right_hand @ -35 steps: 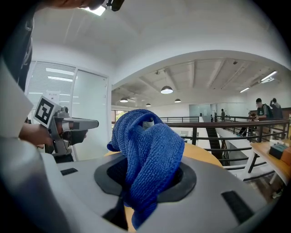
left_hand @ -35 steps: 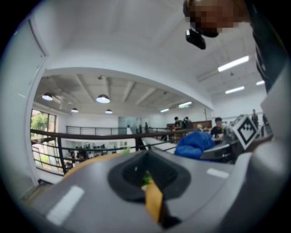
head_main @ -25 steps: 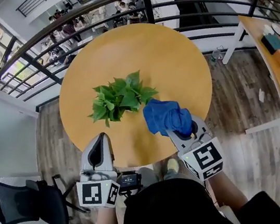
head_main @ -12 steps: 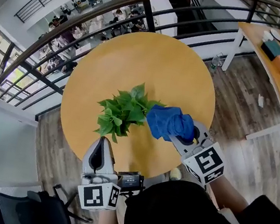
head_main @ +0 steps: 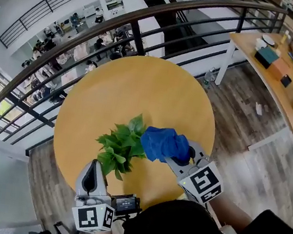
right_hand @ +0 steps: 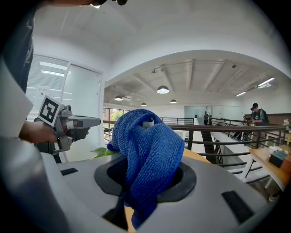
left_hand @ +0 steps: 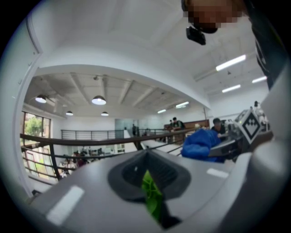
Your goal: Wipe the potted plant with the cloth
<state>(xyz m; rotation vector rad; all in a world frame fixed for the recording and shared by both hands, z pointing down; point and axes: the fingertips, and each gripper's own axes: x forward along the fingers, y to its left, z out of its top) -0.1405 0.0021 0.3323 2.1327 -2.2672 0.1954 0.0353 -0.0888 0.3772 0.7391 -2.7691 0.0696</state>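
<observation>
A dark railing (head_main: 60, 70) curves behind our round wooden surface (head_main: 140, 88), and a long desk (head_main: 278, 71) stands far right. The potted plant (head_main: 121, 147), leafy and green, sits near the front edge. Just beside it, our right tool (right_hand: 145, 182) is clenched on the bunched blue cloth (head_main: 161, 142). Our left tool (head_main: 93, 166) is clenched empty nearby.

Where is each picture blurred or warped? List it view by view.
Head view: fisheye bends the railing; plant sharp. Left gripper view: leaf in the left tongs is soft, corners black. Right gripper view: cloth weave crisp, ceiling lamp blown white.
</observation>
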